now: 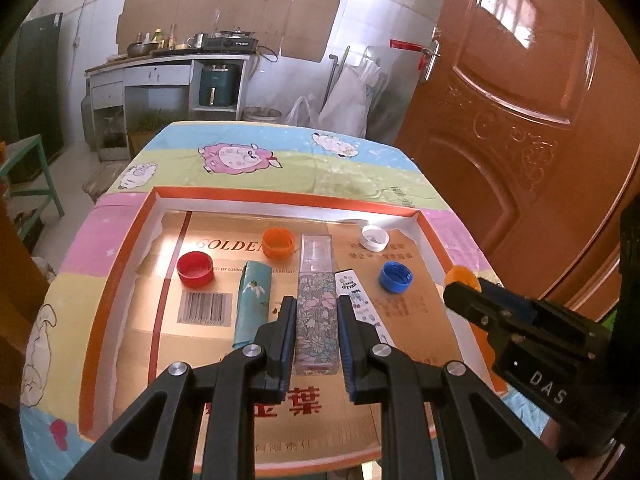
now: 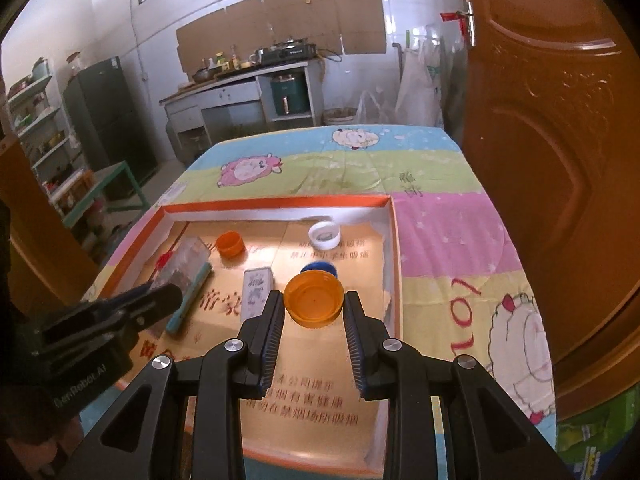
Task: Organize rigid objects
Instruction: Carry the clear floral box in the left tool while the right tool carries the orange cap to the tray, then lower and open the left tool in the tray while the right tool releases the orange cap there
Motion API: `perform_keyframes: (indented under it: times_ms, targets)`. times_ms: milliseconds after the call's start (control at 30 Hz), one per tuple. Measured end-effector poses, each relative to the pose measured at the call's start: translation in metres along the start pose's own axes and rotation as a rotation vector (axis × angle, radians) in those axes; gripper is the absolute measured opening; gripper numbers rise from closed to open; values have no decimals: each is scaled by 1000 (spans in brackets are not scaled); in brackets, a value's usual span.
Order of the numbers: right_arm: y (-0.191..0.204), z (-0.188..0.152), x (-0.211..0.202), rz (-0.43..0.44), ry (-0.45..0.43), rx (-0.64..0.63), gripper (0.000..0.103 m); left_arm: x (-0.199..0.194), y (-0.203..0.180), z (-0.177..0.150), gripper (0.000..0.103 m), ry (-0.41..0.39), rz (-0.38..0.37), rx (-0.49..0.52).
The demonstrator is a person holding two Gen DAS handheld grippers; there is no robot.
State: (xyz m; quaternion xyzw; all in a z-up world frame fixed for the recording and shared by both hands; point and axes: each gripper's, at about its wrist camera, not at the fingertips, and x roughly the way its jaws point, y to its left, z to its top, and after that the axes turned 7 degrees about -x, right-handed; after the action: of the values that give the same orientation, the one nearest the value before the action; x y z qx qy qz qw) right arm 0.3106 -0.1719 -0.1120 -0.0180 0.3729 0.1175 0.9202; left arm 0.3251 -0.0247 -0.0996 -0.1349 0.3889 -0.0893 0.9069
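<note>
The left gripper [image 1: 315,308] is clamped on a floral-patterned clear bottle [image 1: 316,300], its pads pressing the long sides near the bottom end, with the clear cap end pointing toward the far wall of the orange-rimmed cardboard tray [image 1: 280,196]. The right gripper [image 2: 314,304] is squeezed on an orange bottle cap [image 2: 314,299], mouth up, held over the tray's right half, just in front of the blue cap [image 2: 320,267].

Both loads look as if they are being carried in for placing. To do that well, I'd lower each one until it sits on the tray floor before letting go; the cap, if dropped, could roll or flip. The bottle seems to want a lane between the teal packet [image 1: 253,300] on its left and the Hello Kitty strip [image 1: 356,300] on its right, so keep it parallel to them. The cap probably belongs among its kind: the red cap [image 1: 195,267], the other orange cap [image 1: 279,243] and the white cap [image 1: 374,237] lie spread across the far half. Watch that the two grippers don't knock together in the middle.
</note>
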Motion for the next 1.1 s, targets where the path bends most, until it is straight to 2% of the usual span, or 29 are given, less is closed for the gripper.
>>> perform_keyframes:
  times_ms: [400, 1100]
  targets:
    - [-12, -6, 25, 15, 45, 31, 31, 22, -2, -1, 20, 16, 33, 21]
    - [-7, -14, 46, 24, 106, 11, 31, 42, 0, -6, 20, 64, 37, 25]
